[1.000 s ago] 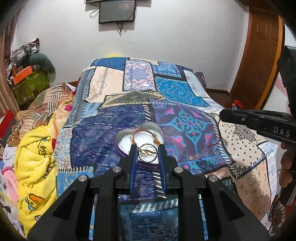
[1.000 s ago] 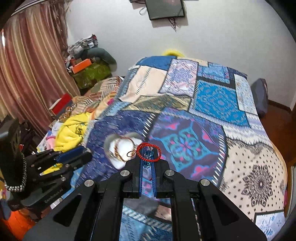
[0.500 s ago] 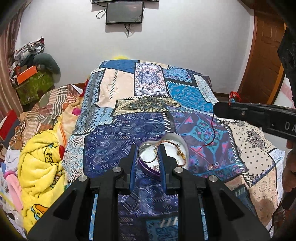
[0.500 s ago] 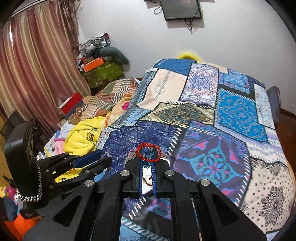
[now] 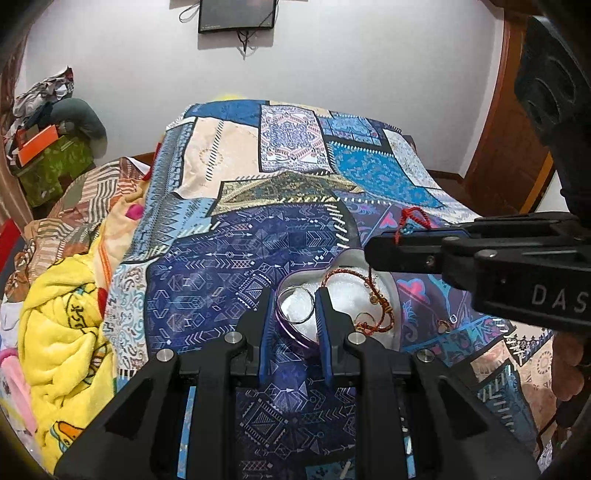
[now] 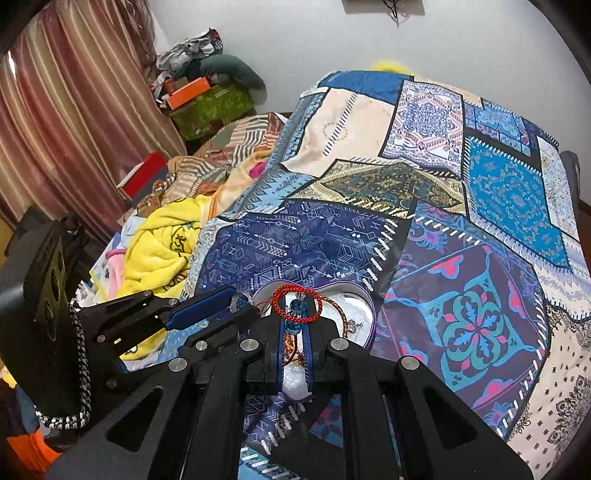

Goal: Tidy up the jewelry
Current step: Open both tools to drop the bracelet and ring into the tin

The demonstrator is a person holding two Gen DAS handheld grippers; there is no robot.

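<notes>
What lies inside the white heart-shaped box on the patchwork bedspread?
Inside the white heart-shaped box: a silver ring bangle and a copper-coloured wire bracelet. Both claws cover part of its floor, hiding anything else there.

The right gripper (image 6: 295,328) hid the near part of the heart-shaped dish (image 6: 364,310). Whether the left gripper (image 5: 294,310) pinched the silver bangle (image 5: 295,306) could not be told. The wall screen (image 5: 236,14) was cut off by the top edge.

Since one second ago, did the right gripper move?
Yes. The right gripper moved left, from the bed's right edge to above the heart-shaped box.
</notes>
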